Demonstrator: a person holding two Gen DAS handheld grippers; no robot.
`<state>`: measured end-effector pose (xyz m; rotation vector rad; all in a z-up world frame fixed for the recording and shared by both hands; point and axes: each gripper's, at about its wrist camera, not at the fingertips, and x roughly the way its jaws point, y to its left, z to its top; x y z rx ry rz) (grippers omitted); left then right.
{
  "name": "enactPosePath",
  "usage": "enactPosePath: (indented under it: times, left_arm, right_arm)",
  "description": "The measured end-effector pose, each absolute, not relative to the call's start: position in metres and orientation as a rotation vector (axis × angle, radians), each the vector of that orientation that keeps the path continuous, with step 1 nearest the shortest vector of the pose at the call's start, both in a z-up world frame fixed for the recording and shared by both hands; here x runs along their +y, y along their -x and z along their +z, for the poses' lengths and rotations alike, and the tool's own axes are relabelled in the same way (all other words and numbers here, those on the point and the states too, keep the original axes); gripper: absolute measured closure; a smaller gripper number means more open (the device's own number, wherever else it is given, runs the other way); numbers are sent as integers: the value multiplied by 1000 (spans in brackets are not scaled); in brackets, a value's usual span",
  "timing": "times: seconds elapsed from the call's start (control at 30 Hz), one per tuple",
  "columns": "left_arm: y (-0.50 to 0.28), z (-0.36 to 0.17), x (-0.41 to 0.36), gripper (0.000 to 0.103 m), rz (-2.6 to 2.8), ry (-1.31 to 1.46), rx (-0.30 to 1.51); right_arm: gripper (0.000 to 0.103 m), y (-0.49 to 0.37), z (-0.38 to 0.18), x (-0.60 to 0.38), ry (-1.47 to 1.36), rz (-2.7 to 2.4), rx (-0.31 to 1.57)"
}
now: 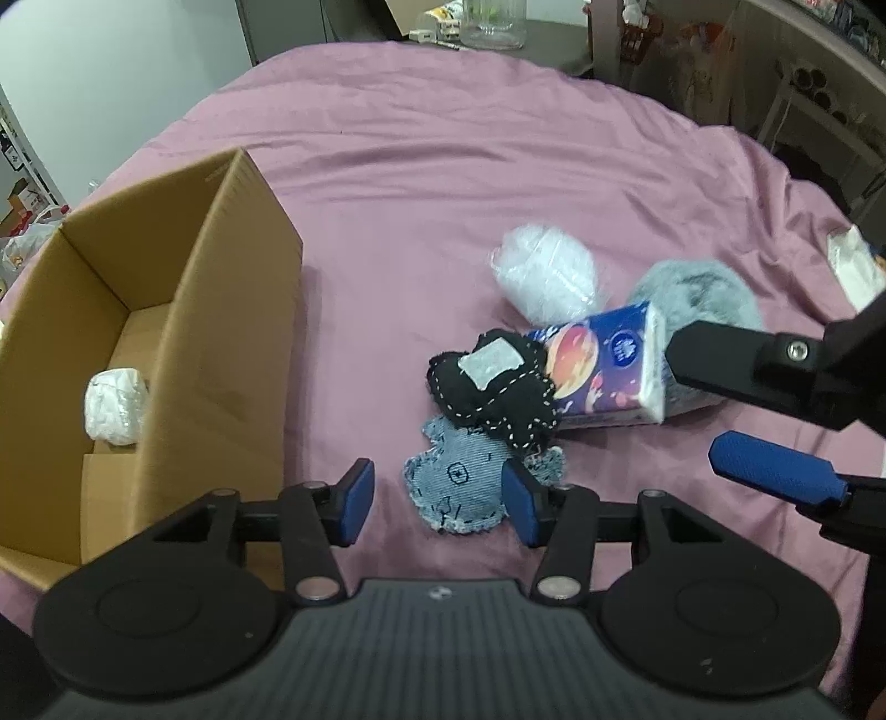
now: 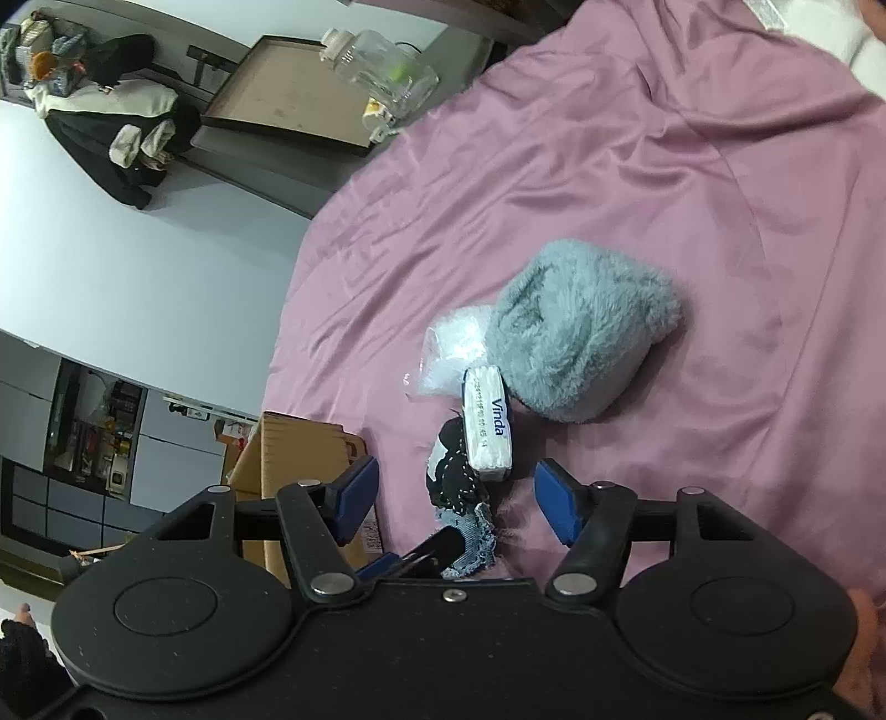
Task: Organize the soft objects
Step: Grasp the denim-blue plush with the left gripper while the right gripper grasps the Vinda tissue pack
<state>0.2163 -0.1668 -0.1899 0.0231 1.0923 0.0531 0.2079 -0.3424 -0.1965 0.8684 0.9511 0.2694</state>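
A pile of soft things lies on the purple sheet (image 1: pixel 443 166): a white fluffy bag (image 1: pixel 545 271), a grey fuzzy hat (image 1: pixel 698 293), a blue tissue pack (image 1: pixel 603 365), a black stitched cloth (image 1: pixel 493 387) and a denim patch (image 1: pixel 459 487). My left gripper (image 1: pixel 440 504) is open, with the denim patch just ahead between its fingers. My right gripper (image 1: pixel 695 404) comes in from the right, open, its fingers on either side of the tissue pack's end. From the right wrist, the right gripper (image 2: pixel 457 490) stands open just short of the tissue pack (image 2: pixel 490 426) and black cloth (image 2: pixel 457 476).
An open cardboard box (image 1: pixel 232 310) stands at the left with a white wad (image 1: pixel 116 407) inside. A glass jar (image 1: pixel 493 22) and clutter sit beyond the bed's far edge. Another white packet (image 1: pixel 853 266) lies at the far right. The sheet stretches beyond the pile.
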Motion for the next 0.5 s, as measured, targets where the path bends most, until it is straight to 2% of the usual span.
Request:
enactPosePath:
  times: [0.43,0.5]
  left_arm:
    - [-228,-215,-172,50,25,-36,1131]
    - [-228,-214,-173,55,17,-31,1132]
  right_arm:
    - [52,-223,-217,-329,-913,250,988]
    - [55,-225,-217,-326,-908,254,989]
